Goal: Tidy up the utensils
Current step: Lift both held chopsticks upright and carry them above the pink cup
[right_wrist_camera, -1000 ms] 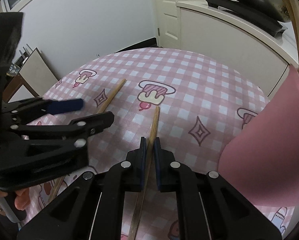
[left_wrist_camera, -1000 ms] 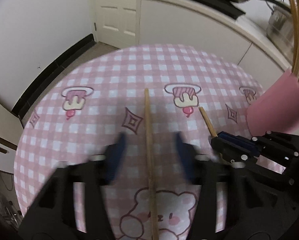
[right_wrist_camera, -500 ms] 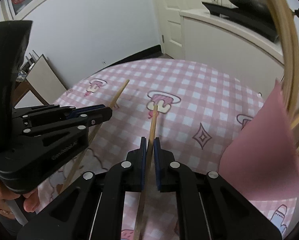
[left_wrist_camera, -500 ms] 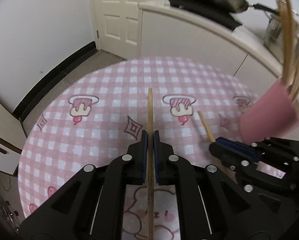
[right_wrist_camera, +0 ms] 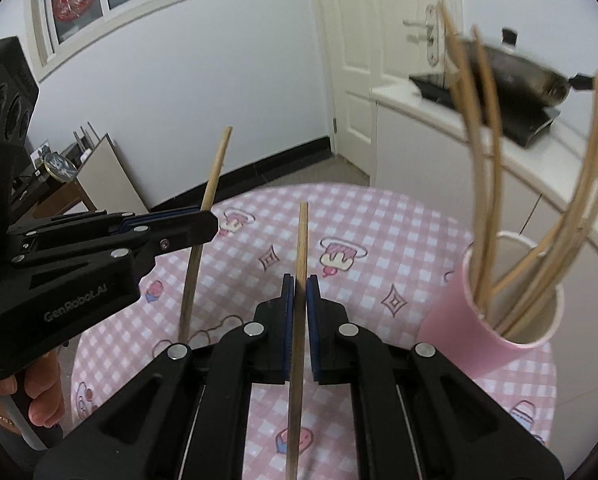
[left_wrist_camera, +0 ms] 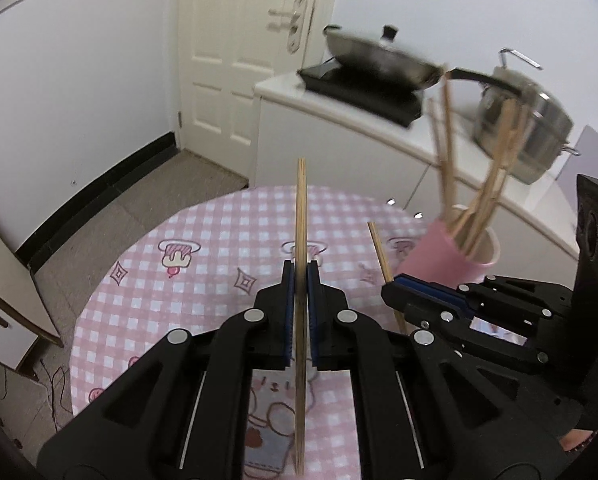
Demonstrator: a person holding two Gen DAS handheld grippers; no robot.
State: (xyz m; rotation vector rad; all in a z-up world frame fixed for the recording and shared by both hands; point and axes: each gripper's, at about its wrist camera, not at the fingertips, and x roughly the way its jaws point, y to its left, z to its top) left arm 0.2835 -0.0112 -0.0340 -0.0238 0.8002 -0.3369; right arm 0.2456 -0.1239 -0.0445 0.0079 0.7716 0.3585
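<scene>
My left gripper [left_wrist_camera: 300, 276] is shut on a wooden chopstick [left_wrist_camera: 301, 216] that sticks up past the blue pads, held above the pink checked tablecloth [left_wrist_camera: 203, 264]. In the right wrist view that same gripper [right_wrist_camera: 203, 220] shows at the left, its chopstick [right_wrist_camera: 215, 172] slanting upward. My right gripper [right_wrist_camera: 300, 286] is shut on a second chopstick [right_wrist_camera: 302, 236], also lifted off the cloth; it appears in the left wrist view [left_wrist_camera: 391, 286] with its chopstick [left_wrist_camera: 379, 252]. A pink paper cup [right_wrist_camera: 495, 332] holding several chopsticks [right_wrist_camera: 483, 184] stands at the right, beside my right gripper.
The round table ends in open floor on the far and left sides. A white counter [left_wrist_camera: 339, 128] behind it carries a cooktop with a wok [left_wrist_camera: 375, 60] and a steel pot [left_wrist_camera: 527, 132]. A person's hand [right_wrist_camera: 27, 400] grips the left tool's handle. A white door [left_wrist_camera: 235, 52] stands behind.
The left gripper closed on its chopstick. Both grippers rose from the tablecloth with their chopsticks and tilted up, bringing the pink cup's rim, the counter and the door into view.
</scene>
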